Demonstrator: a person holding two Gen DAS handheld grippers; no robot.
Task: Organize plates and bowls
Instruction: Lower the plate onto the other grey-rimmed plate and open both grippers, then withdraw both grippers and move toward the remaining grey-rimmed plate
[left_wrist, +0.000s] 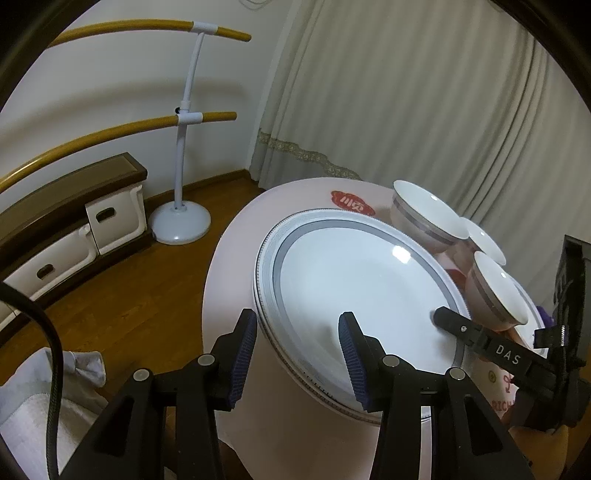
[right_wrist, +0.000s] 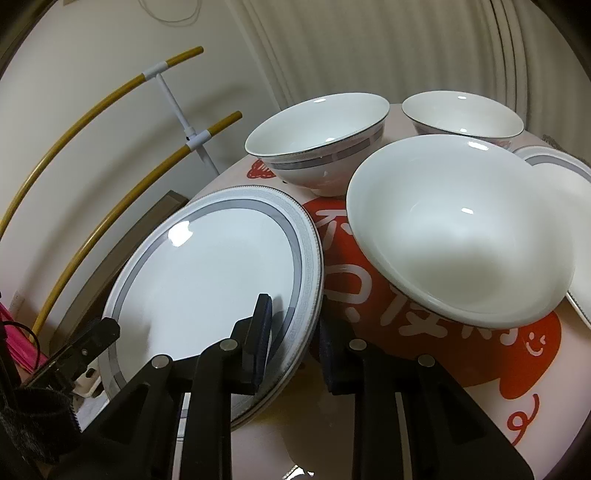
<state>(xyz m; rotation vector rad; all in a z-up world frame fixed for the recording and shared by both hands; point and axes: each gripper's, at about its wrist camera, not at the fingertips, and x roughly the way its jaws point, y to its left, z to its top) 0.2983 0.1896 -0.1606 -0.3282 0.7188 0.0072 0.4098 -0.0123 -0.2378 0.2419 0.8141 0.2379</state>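
Observation:
A stack of white plates with grey rims (left_wrist: 354, 295) (right_wrist: 207, 280) lies on the left part of a round pink table (left_wrist: 236, 258). My left gripper (left_wrist: 299, 362) straddles the stack's near-left rim, its pads standing apart from it, open. My right gripper (right_wrist: 295, 347) is shut on the stack's right rim, one finger (left_wrist: 448, 319) over the top plate. Three white bowls stand to the right: a grey-banded one (right_wrist: 317, 147) at the back, another (right_wrist: 461, 114) behind it, and a large near one (right_wrist: 461, 229) beside a further plate (right_wrist: 561, 173).
The table (right_wrist: 406, 424) carries a red printed design. A white stand with yellow bars (left_wrist: 181, 221) and a low brown cabinet with white drawers (left_wrist: 74, 229) are on the wood floor at left. Curtains (left_wrist: 406, 110) hang behind. A folded cloth (left_wrist: 33, 406) lies lower left.

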